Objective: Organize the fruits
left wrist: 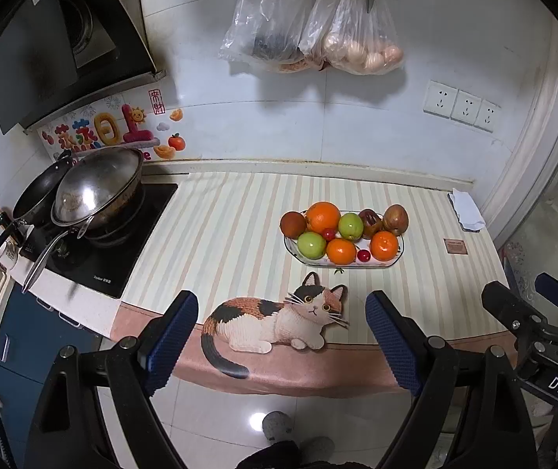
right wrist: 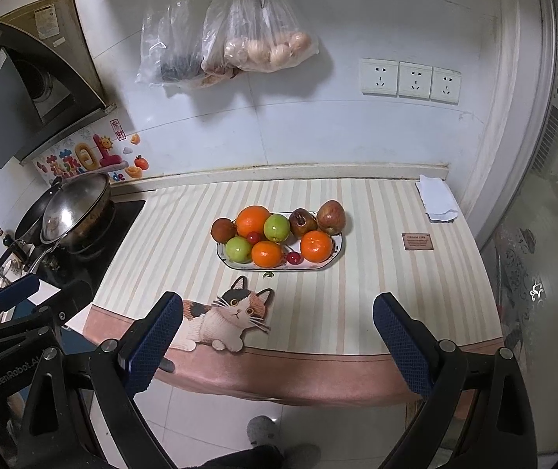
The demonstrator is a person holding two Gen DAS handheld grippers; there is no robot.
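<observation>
Striped mat [left wrist: 239,226] across the counter, cat print [left wrist: 279,322] at its near edge. Left of it, a stove [left wrist: 122,242] with two stacked woks [left wrist: 95,191]. On the wall, two hanging plastic bags [left wrist: 310,35] and three sockets [right wrist: 409,78]. Mid-mat, an oval plate [right wrist: 337,252], long axis left to right, heaped with fruit: three oranges [right wrist: 253,221], two green apples [right wrist: 277,228], three reddish-brown fruits [right wrist: 331,216], two cherries [right wrist: 294,258]. Nothing between grippers and plate. Left gripper [left wrist: 282,336] and right gripper [right wrist: 277,338] short of the counter edge, both spread wide, holding nothing.
</observation>
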